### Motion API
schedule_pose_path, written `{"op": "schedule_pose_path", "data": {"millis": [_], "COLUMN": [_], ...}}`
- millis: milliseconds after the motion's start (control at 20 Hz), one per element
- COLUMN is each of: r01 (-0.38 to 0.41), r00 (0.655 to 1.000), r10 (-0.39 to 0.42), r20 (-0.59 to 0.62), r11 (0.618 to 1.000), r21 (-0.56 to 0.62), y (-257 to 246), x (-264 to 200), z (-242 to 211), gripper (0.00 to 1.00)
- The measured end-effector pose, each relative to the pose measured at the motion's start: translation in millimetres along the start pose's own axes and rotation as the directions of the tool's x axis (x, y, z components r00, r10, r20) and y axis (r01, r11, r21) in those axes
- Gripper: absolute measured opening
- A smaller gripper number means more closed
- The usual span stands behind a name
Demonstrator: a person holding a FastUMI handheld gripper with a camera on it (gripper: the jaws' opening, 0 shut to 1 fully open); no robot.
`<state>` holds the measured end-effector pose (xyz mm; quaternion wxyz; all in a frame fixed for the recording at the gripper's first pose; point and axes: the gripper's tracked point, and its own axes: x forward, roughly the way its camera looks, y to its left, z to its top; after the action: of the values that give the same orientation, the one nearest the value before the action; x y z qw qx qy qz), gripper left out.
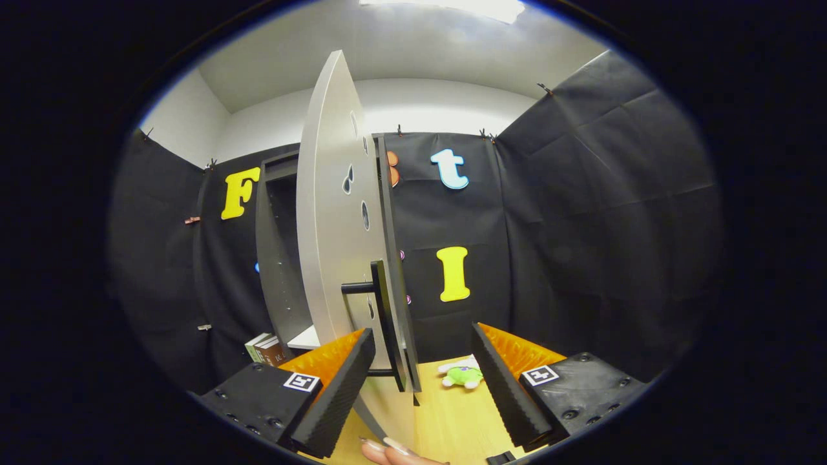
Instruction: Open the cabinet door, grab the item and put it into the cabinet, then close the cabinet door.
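the gripper (pixel 423 381) holds its fingers wide apart, pressing on nothing. between them, toward the left finger, stands the black bar handle (pixel 386 316) of the cabinet door (pixel 333 213), swung open edge-on, likely to clear the way in. at two o'clock beyond the handle the green plush toy (pixel 463 375) lies on the wooden table (pixel 452 420), not yet grabbed. at ten o'clock the cabinet (pixel 279 245) shows a shelf with books (pixel 266 349).

Black cloth (pixel 581 213) is hanging as the booth's walls, clipped along its top edge. White room walls (pixel 439 106) and a ceiling are rising above it, where a ceiling light (pixel 452 6) is glowing. A pale wooden worktop (pixel 452 420) is lying below.
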<state>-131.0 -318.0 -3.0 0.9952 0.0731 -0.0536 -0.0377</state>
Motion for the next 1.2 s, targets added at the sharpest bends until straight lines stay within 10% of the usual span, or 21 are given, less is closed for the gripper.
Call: {"op": "schedule_pose_path", "data": {"millis": [700, 1200], "r01": [-0.136, -0.179], "r00": [0.991, 0.984], "r10": [0.136, 0.178], "r20": [-0.019, -0.030], "r11": [0.991, 0.981], "r21": [-0.009, -0.070], "y": [204, 263], "x": [18, 3], "z": [-46, -55], "gripper": [0.98, 0.99]}}
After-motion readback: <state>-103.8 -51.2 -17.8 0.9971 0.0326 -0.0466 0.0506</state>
